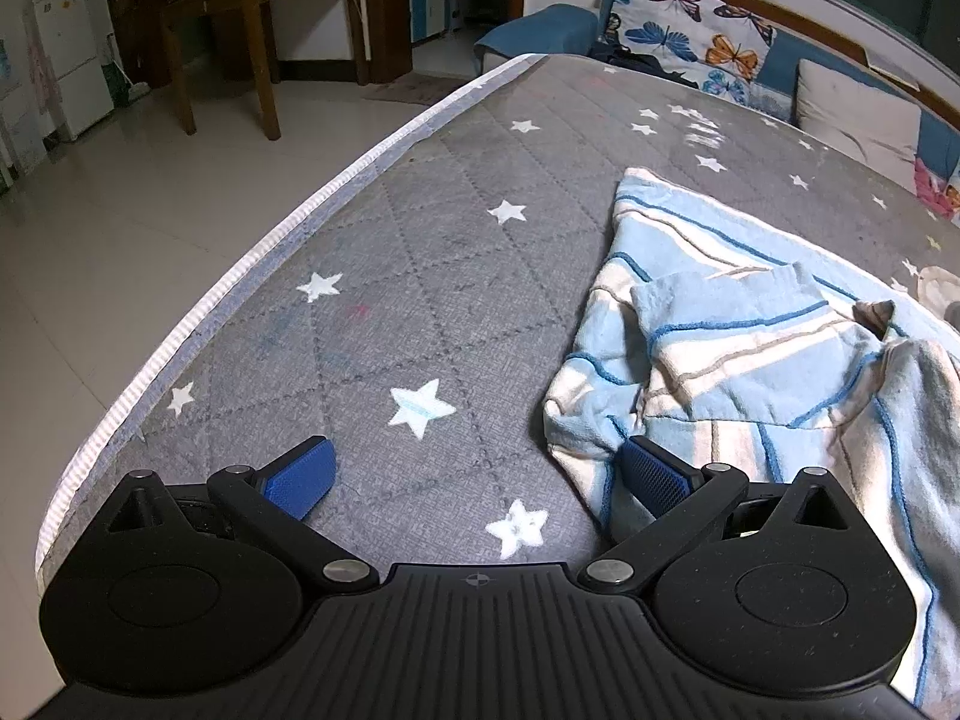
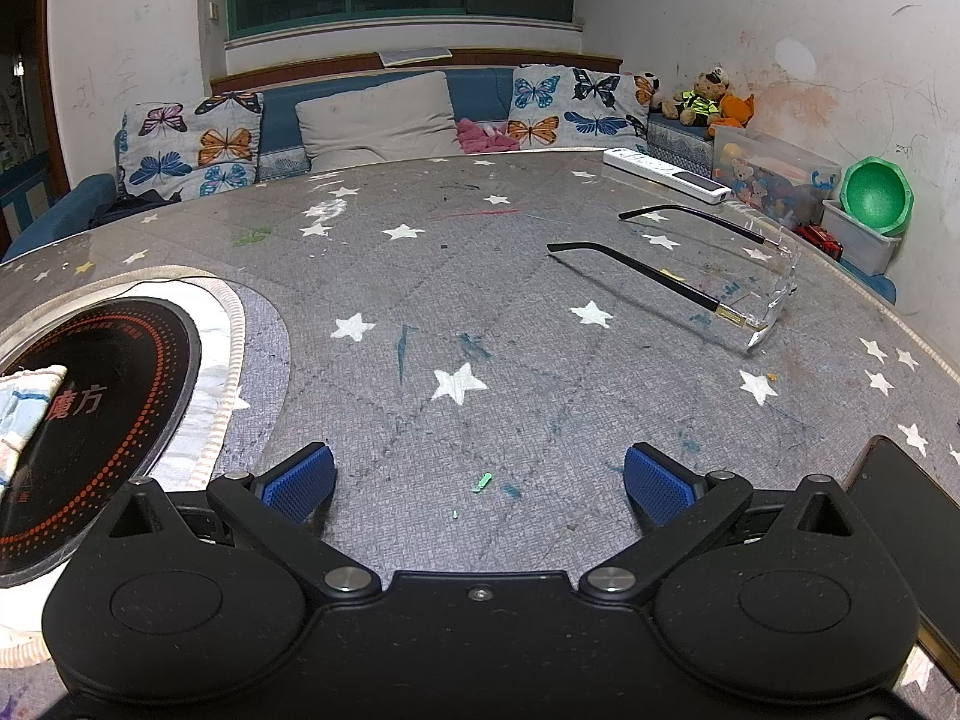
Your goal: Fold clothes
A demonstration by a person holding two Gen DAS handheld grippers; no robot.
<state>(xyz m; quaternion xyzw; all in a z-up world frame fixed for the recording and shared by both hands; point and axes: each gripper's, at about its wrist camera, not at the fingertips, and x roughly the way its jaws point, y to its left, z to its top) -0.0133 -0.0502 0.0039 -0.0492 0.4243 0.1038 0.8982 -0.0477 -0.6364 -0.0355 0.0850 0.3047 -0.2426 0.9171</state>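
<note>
A lived-in family home: a grey quilted surface printed with white stars fills the main room, backed by a blue sofa piled with butterfly-print cushions. Stuffed toys and clear plastic toy bins crowd one corner beneath scribbled white walls. Across the pale tiled floor stand a wooden table and a small white refrigerator. Eyeglasses and a striped blue garment lie on the star cover.

Bare tabletop ahead; eyeglasses right, striped garment crowding left gripper's side
</note>
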